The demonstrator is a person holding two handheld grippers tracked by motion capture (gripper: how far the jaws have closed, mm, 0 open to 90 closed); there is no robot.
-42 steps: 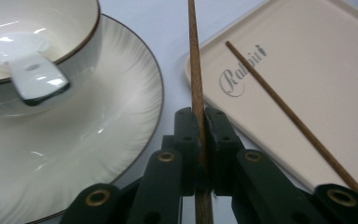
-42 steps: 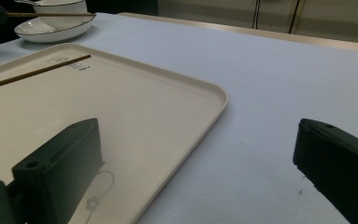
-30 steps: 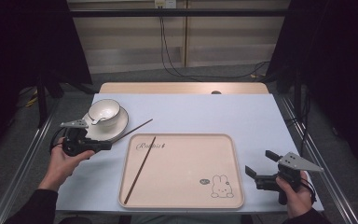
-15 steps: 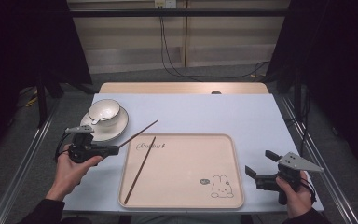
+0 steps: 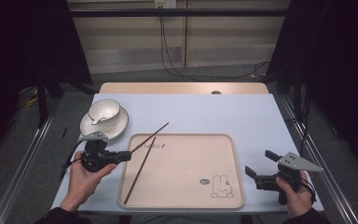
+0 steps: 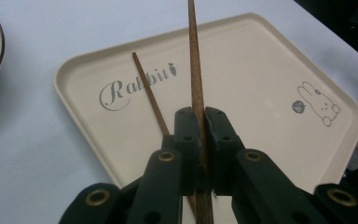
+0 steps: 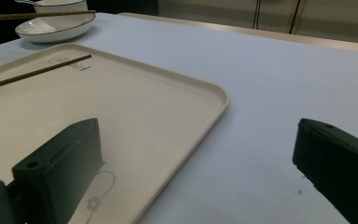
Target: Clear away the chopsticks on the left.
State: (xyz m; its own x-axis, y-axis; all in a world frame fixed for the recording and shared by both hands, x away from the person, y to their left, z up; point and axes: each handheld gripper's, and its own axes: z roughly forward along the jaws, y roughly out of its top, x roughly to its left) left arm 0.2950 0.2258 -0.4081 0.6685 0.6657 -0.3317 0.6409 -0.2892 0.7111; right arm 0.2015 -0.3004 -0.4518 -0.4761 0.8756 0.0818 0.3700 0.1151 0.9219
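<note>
In the high view, the left gripper [image 5: 121, 156] is seen at the left edge of the table [image 5: 242, 116], just outside the left rim of the beige tray [image 5: 186, 196]. Its jaws are pressed together on one end of a brown chopstick [image 5: 150, 137], which slants up and away over the tray's far-left corner toward the middle of the table. A second chopstick [image 5: 140, 170] is laid inside the tray along its left side, running from the near-left corner toward the printed word. A white bowl [image 5: 104, 111] is set on a saucer [image 5: 120, 127] near the far-left corner of the table. The right gripper [image 5: 262, 167] is held near the table's near-right corner, just beside the tray's right rim, with its jaws spread wide and nothing between them.

In the left gripper view, the held chopstick [image 6: 195, 70] is clamped between the two black jaws and is raised above the tray [image 6: 242, 60]. The other chopstick [image 6: 150, 95] is seen lying on the tray floor beside the lettering, partly hidden by the jaws.

In the right gripper view, the two jaws are seen far apart and empty above the tray's [image 7: 168, 112] right edge. The lying chopstick [image 7: 37, 71] is seen on the tray, and the held chopstick [image 7: 37, 15] crosses in front of the bowl [image 7: 60, 7] and saucer [image 7: 56, 29].
</note>
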